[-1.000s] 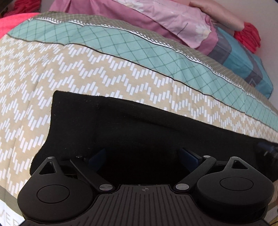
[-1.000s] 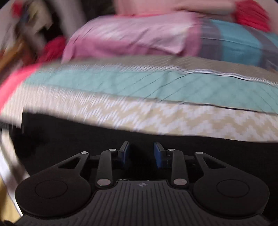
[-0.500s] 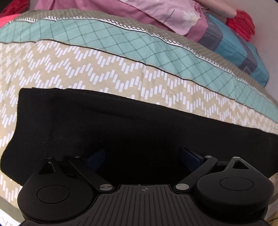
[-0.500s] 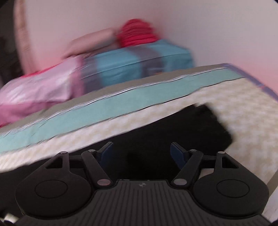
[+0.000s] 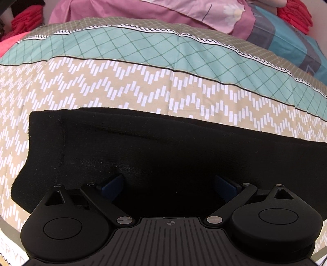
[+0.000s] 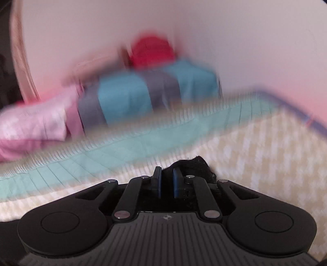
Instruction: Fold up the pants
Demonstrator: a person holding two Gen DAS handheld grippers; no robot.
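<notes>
Black pants (image 5: 163, 147) lie flat across the patterned bedspread (image 5: 122, 81), their left end with a stitched hem at the left of the left wrist view. My left gripper (image 5: 169, 184) is open, its blue pads wide apart just above the pants, holding nothing. In the blurred right wrist view my right gripper (image 6: 167, 184) is shut on a bunched end of the black pants (image 6: 194, 165), lifted off the bedspread (image 6: 255, 153).
Pink pillow (image 5: 184, 12) and blue-grey pillow (image 5: 286, 41) lie at the far side of the bed. Red cloth piles sit at the far right (image 5: 296, 16) and far left (image 5: 26, 22). A pale wall (image 6: 163, 30) rises behind the bed.
My right gripper swung right along the pants, opened, then closed on the pants' end and lifted it. The left gripper stayed open, shifting slightly over the pants.
</notes>
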